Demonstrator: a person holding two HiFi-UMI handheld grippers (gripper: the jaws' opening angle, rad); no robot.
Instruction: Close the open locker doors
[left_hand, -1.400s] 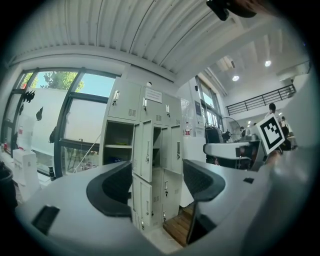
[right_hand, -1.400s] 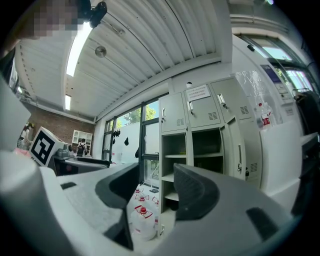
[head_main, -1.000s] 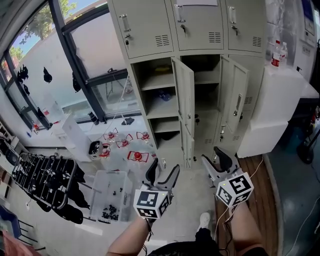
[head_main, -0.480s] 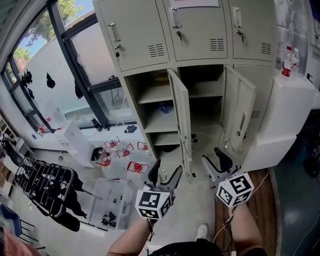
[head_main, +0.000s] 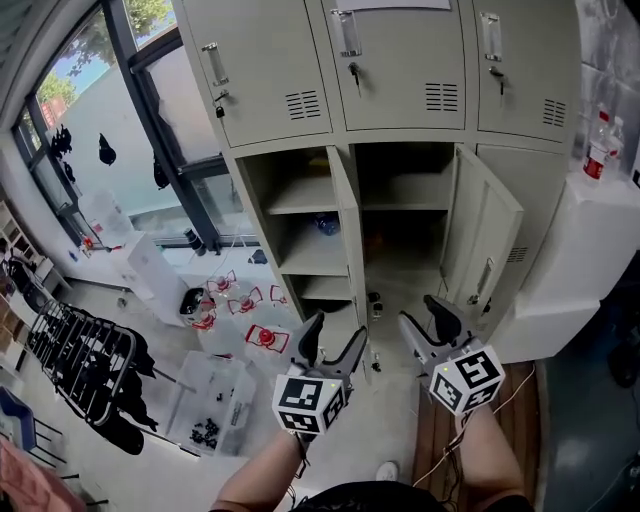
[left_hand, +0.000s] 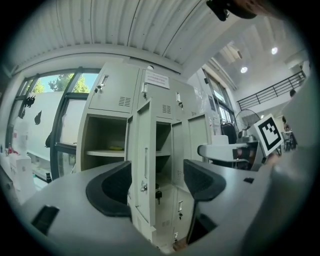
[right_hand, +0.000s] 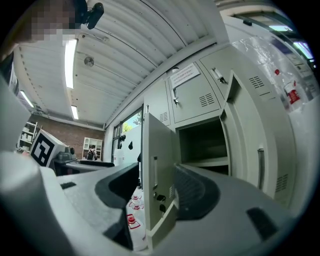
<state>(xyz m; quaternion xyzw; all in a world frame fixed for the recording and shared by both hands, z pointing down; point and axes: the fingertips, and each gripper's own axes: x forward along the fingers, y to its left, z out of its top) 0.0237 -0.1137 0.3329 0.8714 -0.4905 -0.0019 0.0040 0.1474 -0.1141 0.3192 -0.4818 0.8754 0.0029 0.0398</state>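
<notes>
In the head view a bank of beige lockers (head_main: 400, 70) stands ahead, its top row shut. Two lower doors hang open. The left door (head_main: 346, 250) sticks out edge-on between the left and middle bays; the right door (head_main: 487, 245) is swung to the right. My left gripper (head_main: 333, 338) is open and empty, short of the left door's lower edge. My right gripper (head_main: 422, 318) is open and empty before the middle bay. In the left gripper view that edge-on left door (left_hand: 145, 165) shows between the open left gripper (left_hand: 157, 182) jaws. The right gripper view shows the same left door (right_hand: 157, 175) beyond the right gripper (right_hand: 157, 192).
A white cabinet (head_main: 590, 250) carrying bottles (head_main: 600, 145) stands to the right of the lockers. Clear bins with red parts (head_main: 262, 335), a plastic box (head_main: 215, 400) and a black rack (head_main: 80, 370) lie on the floor at left, below a large window (head_main: 110, 130).
The lockers have come closer and larger in the head view as I moved toward them. Both grippers stayed open and both doors kept their positions.
</notes>
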